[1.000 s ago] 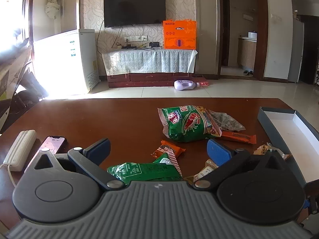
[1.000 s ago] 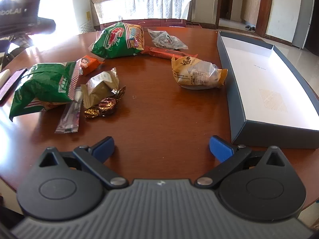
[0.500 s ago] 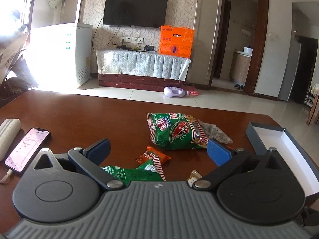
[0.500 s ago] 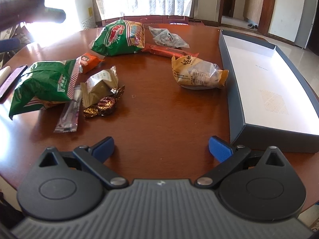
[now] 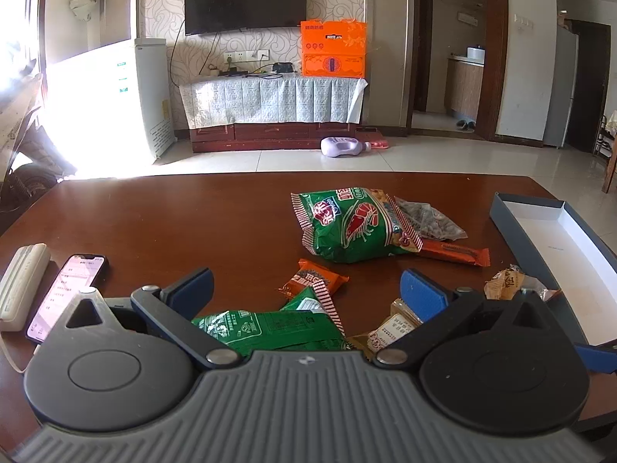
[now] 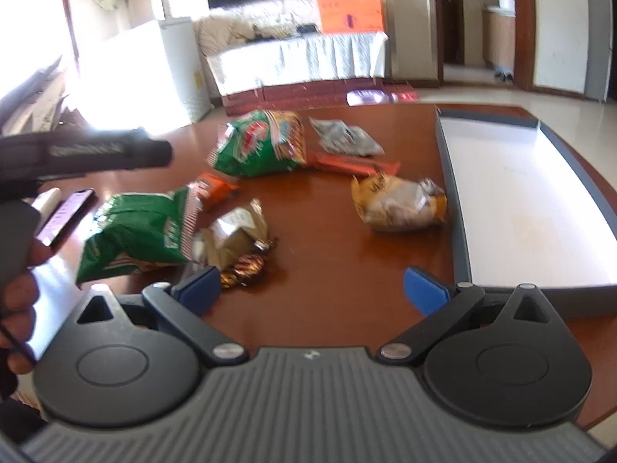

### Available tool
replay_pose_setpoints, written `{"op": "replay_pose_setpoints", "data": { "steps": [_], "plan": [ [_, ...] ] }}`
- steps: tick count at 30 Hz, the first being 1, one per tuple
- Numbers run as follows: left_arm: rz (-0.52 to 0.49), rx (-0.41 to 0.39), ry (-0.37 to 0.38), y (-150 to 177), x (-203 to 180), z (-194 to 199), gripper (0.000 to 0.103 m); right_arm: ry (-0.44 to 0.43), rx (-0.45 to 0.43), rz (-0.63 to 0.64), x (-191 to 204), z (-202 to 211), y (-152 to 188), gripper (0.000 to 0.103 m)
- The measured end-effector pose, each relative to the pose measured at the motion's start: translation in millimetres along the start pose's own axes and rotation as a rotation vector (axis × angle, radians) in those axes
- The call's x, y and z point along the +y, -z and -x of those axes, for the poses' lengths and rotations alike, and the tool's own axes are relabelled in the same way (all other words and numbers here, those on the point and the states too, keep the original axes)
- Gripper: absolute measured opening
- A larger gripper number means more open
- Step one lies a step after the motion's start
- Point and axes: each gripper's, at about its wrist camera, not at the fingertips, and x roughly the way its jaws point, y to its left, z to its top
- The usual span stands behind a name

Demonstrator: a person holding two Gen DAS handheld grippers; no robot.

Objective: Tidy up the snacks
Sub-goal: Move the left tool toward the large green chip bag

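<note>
Snacks lie scattered on a brown table (image 5: 173, 216). In the left wrist view a green shrimp-chip bag (image 5: 354, 223) lies ahead, with a grey packet (image 5: 428, 218) and an orange bar (image 5: 455, 252) beside it. My left gripper (image 5: 306, 289) is open and empty above a near green bag (image 5: 266, 328) and a small orange packet (image 5: 314, 279). In the right wrist view my right gripper (image 6: 310, 289) is open and empty, low over the table. A yellow bun packet (image 6: 401, 204), a gold packet (image 6: 235, 231) and a wrapped candy (image 6: 246, 268) lie ahead. The dark open box (image 6: 459, 227) stands at the right.
A phone (image 5: 67, 291) and a white power strip (image 5: 21, 281) lie at the table's left edge. The box also shows in the left wrist view (image 5: 503, 222). The left gripper's body and the holding hand (image 6: 17, 301) show at the left of the right wrist view.
The right gripper has moved forward and tilted up, so the room shows behind the table. The left gripper has shifted, with its view dipping, rising and settling; both grippers stay open.
</note>
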Motion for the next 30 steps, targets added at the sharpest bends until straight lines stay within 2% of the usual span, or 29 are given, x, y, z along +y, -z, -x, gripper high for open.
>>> {"op": "replay_pose_setpoints", "data": {
  "steps": [4,20,26,30],
  "plan": [
    [-0.010,0.006,-0.014,2,-2,-2,0.103,-0.016,-0.028,0.018,3,6,-1,0.103],
    [0.018,0.038,-0.059,6,7,-10,0.103,-0.037,-0.028,-0.005,2,6,-1,0.103],
    [0.033,0.062,-0.039,7,10,-14,0.103,-0.032,-0.026,-0.006,1,5,0,0.103],
    [0.017,0.052,-0.020,8,8,-13,0.103,-0.035,-0.032,-0.003,2,7,0,0.103]
  ]
}}
